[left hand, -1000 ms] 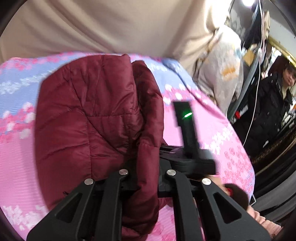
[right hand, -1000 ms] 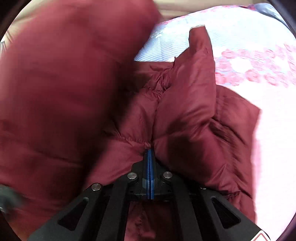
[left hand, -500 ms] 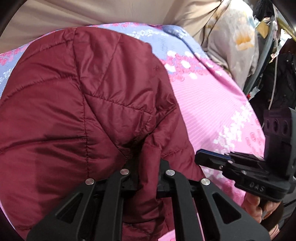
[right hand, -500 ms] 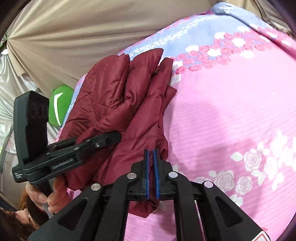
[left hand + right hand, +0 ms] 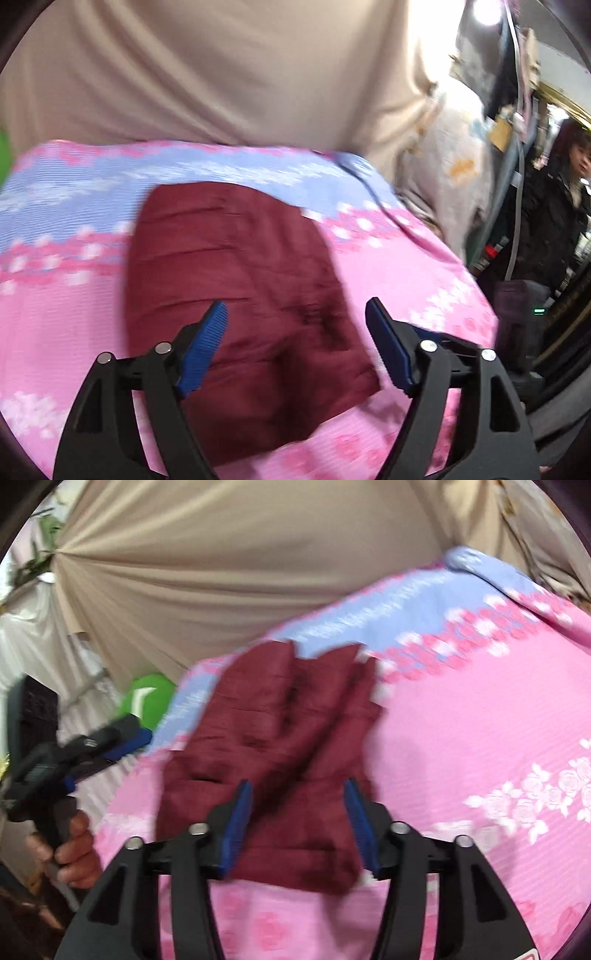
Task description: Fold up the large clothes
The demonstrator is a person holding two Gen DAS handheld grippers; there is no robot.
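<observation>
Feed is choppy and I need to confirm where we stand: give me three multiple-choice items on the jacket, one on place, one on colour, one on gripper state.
1. Where is the jacket?
A. lying folded on the pink bedspread
B. hanging on the beige curtain
C. on the floor

2. What colour is it?
A. black
B. maroon
C. green

3. How is the left gripper?
A. shut on the jacket
B. shut, empty
C. open, holding nothing

Answers:
1 A: it rests on the bedspread, in both views.
2 B: dark red quilted fabric.
3 C: its blue pads stand apart above the jacket, the jaws having just opened; the right gripper likewise.
</observation>
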